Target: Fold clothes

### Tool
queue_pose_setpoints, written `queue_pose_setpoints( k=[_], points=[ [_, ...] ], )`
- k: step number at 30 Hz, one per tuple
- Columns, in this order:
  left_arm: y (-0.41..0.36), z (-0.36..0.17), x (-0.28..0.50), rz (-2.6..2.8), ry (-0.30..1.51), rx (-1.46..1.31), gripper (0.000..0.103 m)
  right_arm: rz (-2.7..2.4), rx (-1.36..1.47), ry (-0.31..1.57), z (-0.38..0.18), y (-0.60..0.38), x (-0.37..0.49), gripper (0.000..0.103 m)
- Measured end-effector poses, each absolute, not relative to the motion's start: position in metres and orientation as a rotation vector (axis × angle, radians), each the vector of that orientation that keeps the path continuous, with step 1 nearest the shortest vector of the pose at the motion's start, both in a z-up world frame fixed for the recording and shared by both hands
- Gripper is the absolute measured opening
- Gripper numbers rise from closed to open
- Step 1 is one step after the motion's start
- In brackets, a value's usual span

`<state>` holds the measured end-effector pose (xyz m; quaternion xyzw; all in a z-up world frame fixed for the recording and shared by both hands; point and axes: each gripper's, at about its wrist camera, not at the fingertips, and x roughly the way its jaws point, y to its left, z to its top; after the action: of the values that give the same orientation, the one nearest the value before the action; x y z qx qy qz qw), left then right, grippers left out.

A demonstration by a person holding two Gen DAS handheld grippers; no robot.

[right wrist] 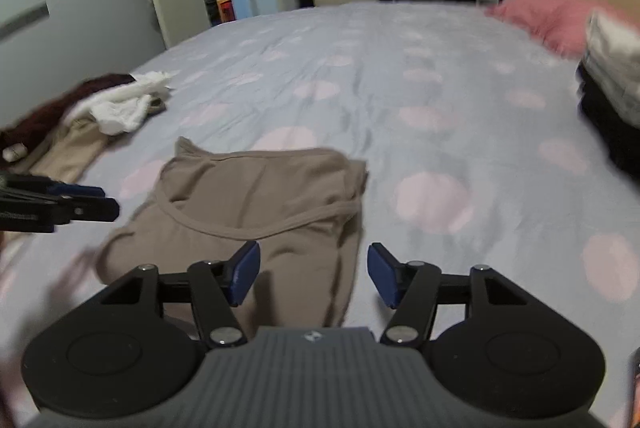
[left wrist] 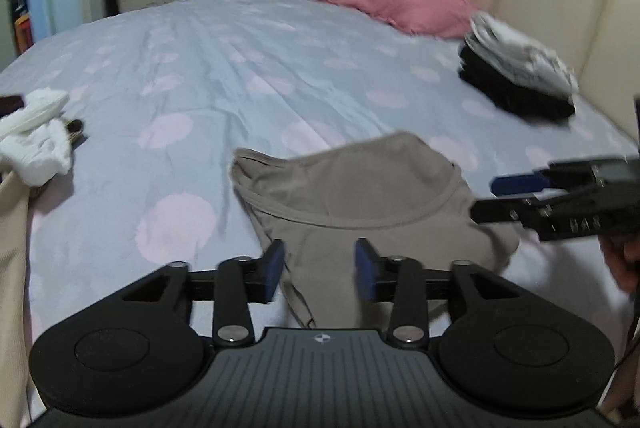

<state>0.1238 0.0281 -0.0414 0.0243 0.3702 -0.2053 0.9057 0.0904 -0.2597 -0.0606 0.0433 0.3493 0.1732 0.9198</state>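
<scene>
Grippers first: the left gripper (left wrist: 320,270), black with blue pads, hovers with fingers spread over the near edge of a taupe knit garment (left wrist: 360,195) lying partly folded on the bed; the right gripper (right wrist: 314,276) is likewise spread, pinching nothing, above the same garment's right side. White characters on the right gripper's side are too blurred to read. Beyond lie the pale blue sheet with pink dots (left wrist: 208,67), a white crumpled cloth pile (left wrist: 36,135), a pink pillow (left wrist: 404,3) and a folded black-and-grey stack (left wrist: 520,71).
</scene>
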Motion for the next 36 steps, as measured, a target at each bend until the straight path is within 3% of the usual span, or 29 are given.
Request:
queue_pose_setpoints(
  k=[9, 23, 30, 35, 36],
  points=[
    [0.053, -0.048, 0.142, -0.362, 0.830, -0.161, 0.050, 0.333, 0.279, 0.793, -0.067, -0.281, 0.114, 0.063],
    [0.073, -0.087, 0.184, -0.440, 0.966, -0.445, 0.051, 0.349, 0.586, 0.911, -0.095, -0.309, 0.165, 0.061],
    [0.080, -0.100, 0.202, -0.483, 0.954, -0.501, 0.051, 0.375, 0.662, 0.933, -0.110, -0.311, 0.185, 0.049],
    [0.080, -0.105, 0.214, -0.501, 0.948, -0.519, 0.051, 0.386, 0.680, 0.932, -0.114, -0.307, 0.197, 0.048],
    [0.080, -0.106, 0.217, -0.504, 0.947, -0.522, 0.050, 0.387, 0.679, 0.930, -0.115, -0.305, 0.199, 0.043]
  ],
)
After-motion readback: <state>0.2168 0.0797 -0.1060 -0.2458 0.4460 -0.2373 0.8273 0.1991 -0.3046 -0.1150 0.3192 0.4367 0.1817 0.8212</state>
